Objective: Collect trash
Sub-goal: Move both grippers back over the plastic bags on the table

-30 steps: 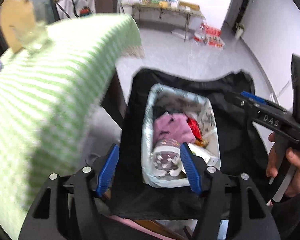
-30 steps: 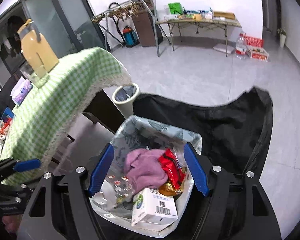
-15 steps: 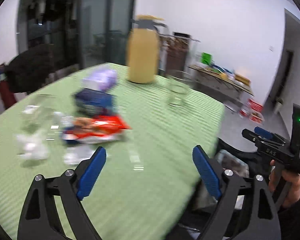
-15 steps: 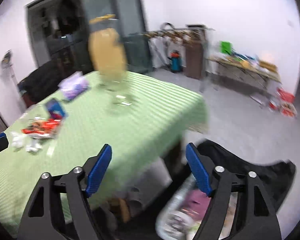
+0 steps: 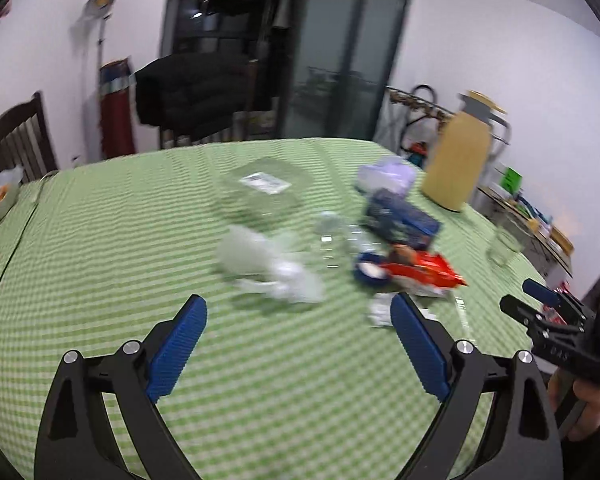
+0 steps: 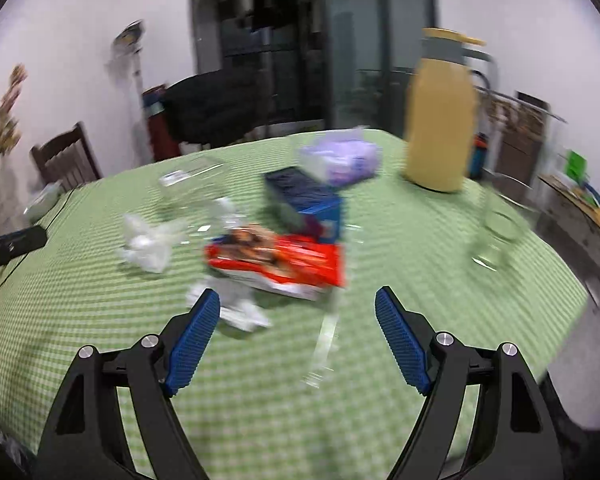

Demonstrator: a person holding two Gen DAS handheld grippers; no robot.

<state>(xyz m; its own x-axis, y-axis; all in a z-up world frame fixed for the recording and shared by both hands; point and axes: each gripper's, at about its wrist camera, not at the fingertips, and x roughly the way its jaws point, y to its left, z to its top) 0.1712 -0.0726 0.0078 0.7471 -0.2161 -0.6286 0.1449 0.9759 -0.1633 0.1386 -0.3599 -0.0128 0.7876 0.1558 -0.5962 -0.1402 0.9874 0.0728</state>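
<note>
Trash lies on the green checked tablecloth (image 5: 140,220): crumpled clear plastic (image 5: 268,268), a red snack wrapper (image 5: 420,274), a blue box (image 5: 400,218) and a white paper scrap (image 5: 380,310). My left gripper (image 5: 298,304) hovers just short of the crumpled plastic, its jaws opening with nothing between them. In the right wrist view the red wrapper (image 6: 284,260) and white scrap (image 6: 240,308) lie just beyond my right gripper (image 6: 298,296), which is open and holds nothing. The right gripper (image 5: 526,300) also shows at the left view's right edge, held by a hand.
A yellow jug (image 6: 438,120), a purple tissue pack (image 6: 344,158), a drinking glass (image 6: 496,236) and a clear plastic container (image 5: 266,188) stand farther back on the table. A wooden chair (image 5: 16,140) and a black jacket (image 5: 192,88) are behind it.
Both grippers swung up and away from the trash bin in the black bag to over the table. The left jaws have spread wider. The views turned from the floor to the tabletop.
</note>
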